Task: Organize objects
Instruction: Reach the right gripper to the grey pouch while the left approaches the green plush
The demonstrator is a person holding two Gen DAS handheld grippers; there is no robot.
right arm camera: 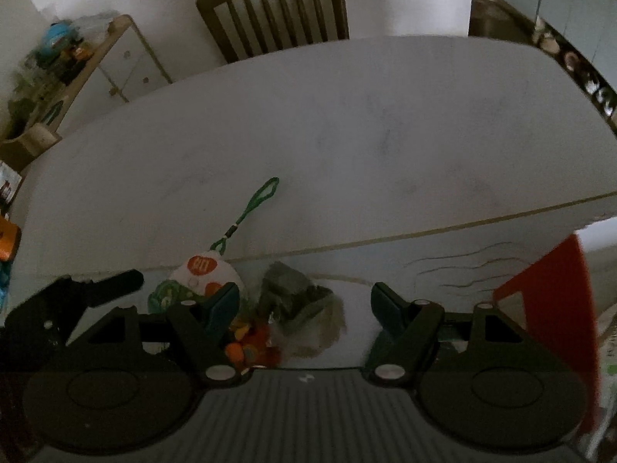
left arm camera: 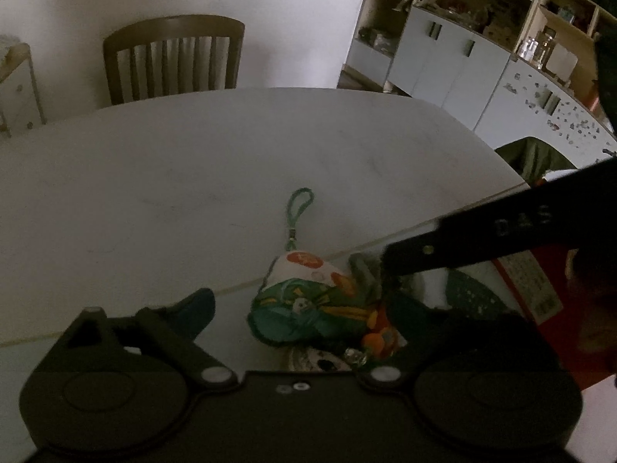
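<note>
Dim dining room: a soft, stuffed green-and-white fabric pouch with orange patches (left arm camera: 308, 301) and a green cord loop (left arm camera: 299, 208) lies near the front edge of the pale tabletop (left arm camera: 231, 162), beside a grey-green crumpled cloth (right arm camera: 297, 301) and small orange toys (right arm camera: 246, 343). Prob. light, squashy; best pinched across the body or by the cord. Left gripper (left arm camera: 300, 308) wide open, straddling the pouch, no contact visible. Right gripper (right arm camera: 304, 301) wide open, empty, over the cloth.

Cloth pouch (left arm camera: 308, 301), matt table (left arm camera: 231, 162)

Pouch (left arm camera: 308, 301), green and white, orange patches, green cord loop (left arm camera: 299, 208); lying flat between left gripper's (left arm camera: 304, 308) fingers.
</note>
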